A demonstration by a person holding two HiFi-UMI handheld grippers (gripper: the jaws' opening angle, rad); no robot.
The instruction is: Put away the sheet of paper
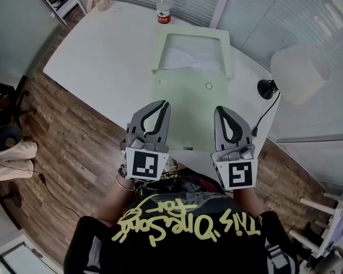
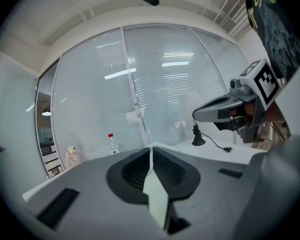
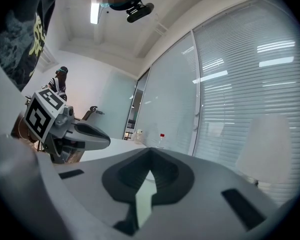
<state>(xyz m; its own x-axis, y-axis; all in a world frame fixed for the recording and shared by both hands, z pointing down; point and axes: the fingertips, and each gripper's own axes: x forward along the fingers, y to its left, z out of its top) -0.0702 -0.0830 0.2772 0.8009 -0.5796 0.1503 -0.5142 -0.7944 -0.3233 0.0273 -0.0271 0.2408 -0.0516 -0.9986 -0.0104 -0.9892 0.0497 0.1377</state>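
Wooden floor surrounds a large white table [image 1: 103, 61] that runs up to glass walls hung with blinds. On the table, straight ahead of the person, lies a pale green folder [image 1: 188, 107], opened out flat so that it reaches from near the far edge back to the near edge.

The left hand-held gripper [image 1: 162, 104] is at the folder's near left side with its jaws pressed together. Its own view shows a thin green edge of the folder pinched in the seam between them. The right hand-held gripper [image 1: 220, 109] is at the near right side, jaws likewise closed on the same green sheet, seen edge-on in its view. Both point roughly level, away from the person, and stand well apart from each other.

The sheet of paper [image 1: 188, 56] is white and slightly creased. It sits in the folder's far half, framed by the green border.

A black desk lamp [image 1: 267, 88] stands at the table's right edge, its cable trailing down. A clear bottle [image 1: 163, 7] with a red cap stands just beyond the folder. A small round snap [image 1: 209, 85] sits on the folder's near half.
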